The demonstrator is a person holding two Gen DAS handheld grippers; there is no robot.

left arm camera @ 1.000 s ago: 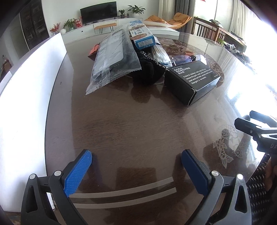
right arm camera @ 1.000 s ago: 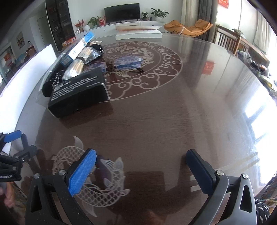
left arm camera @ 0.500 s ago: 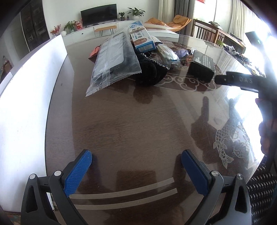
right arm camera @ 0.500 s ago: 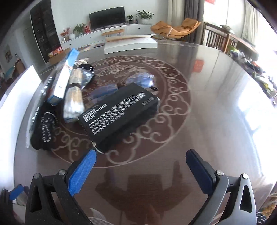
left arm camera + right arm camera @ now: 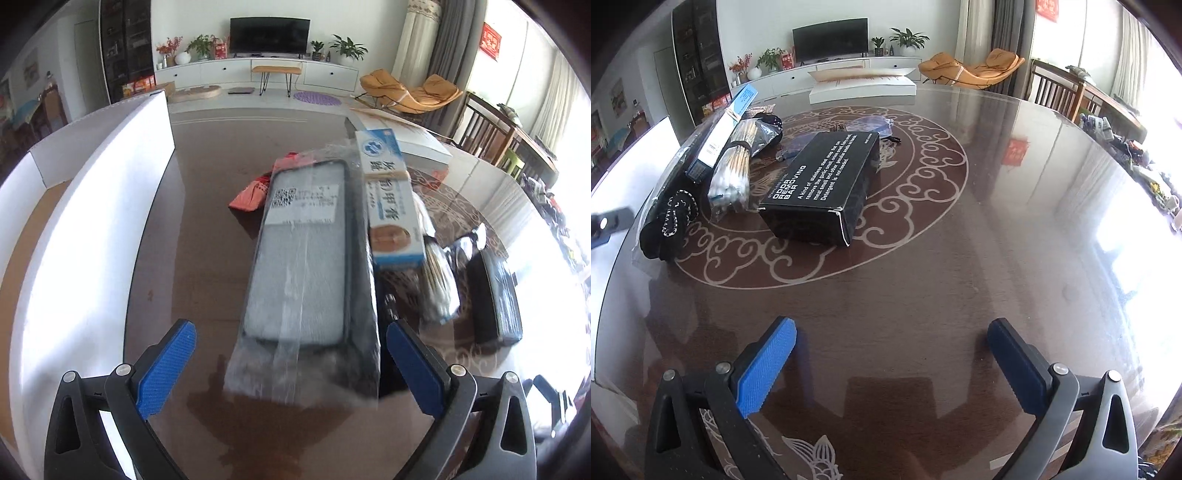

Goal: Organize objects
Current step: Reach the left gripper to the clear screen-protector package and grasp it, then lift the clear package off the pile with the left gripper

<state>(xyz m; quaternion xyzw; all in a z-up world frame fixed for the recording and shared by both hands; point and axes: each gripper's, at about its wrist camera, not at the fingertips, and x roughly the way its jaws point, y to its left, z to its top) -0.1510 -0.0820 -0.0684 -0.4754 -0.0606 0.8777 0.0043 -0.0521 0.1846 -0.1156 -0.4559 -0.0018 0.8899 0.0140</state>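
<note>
We held our left gripper (image 5: 291, 363) spread wide around the near end of the bagged phone case (image 5: 306, 266) on the round table (image 5: 923, 280), our right gripper (image 5: 892, 360) gaping and empty, the black box (image 5: 823, 188) farther off beside the cotton swabs (image 5: 733, 177)

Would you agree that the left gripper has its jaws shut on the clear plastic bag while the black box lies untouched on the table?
Not quite: the left gripper has its jaws open around the clear plastic bag, per the left wrist view. The black box does lie untouched.
</note>
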